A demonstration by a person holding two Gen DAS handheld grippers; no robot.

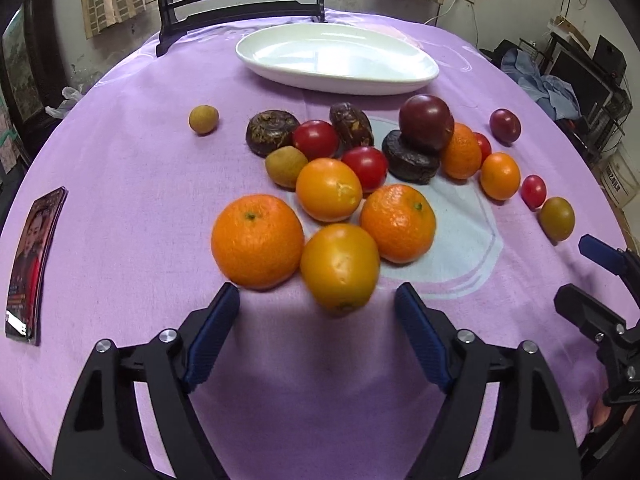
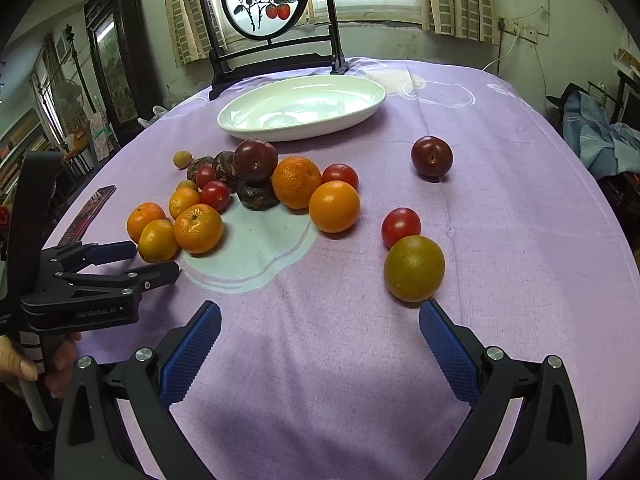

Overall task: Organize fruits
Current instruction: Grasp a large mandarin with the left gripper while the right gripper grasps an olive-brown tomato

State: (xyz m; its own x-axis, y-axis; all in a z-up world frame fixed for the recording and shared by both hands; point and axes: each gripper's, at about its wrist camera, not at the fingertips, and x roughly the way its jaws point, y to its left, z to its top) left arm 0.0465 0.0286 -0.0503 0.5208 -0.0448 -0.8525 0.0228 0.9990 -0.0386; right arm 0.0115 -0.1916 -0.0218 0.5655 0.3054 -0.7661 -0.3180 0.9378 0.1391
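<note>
A pile of fruit lies on the purple tablecloth [image 1: 120, 184]: oranges, red tomatoes, dark plums and dark brown fruits. An empty white oval plate [image 1: 336, 58] sits behind it, also in the right wrist view [image 2: 300, 108]. My left gripper [image 1: 316, 300] is open and empty, its fingertips either side of the nearest yellow-orange fruit [image 1: 340, 266]. My right gripper [image 2: 320, 316] is open and empty, just short of a greenish orange [image 2: 414, 268] with a red tomato [image 2: 401, 226] behind it. A lone plum [image 2: 432, 156] lies further back.
A framed round painting on a black stand [image 2: 266, 0] stands behind the plate. A stack of cards [image 1: 32, 264] lies at the table's left edge. A small yellow-brown fruit [image 1: 203, 119] sits apart at the left. Furniture and clutter surround the table.
</note>
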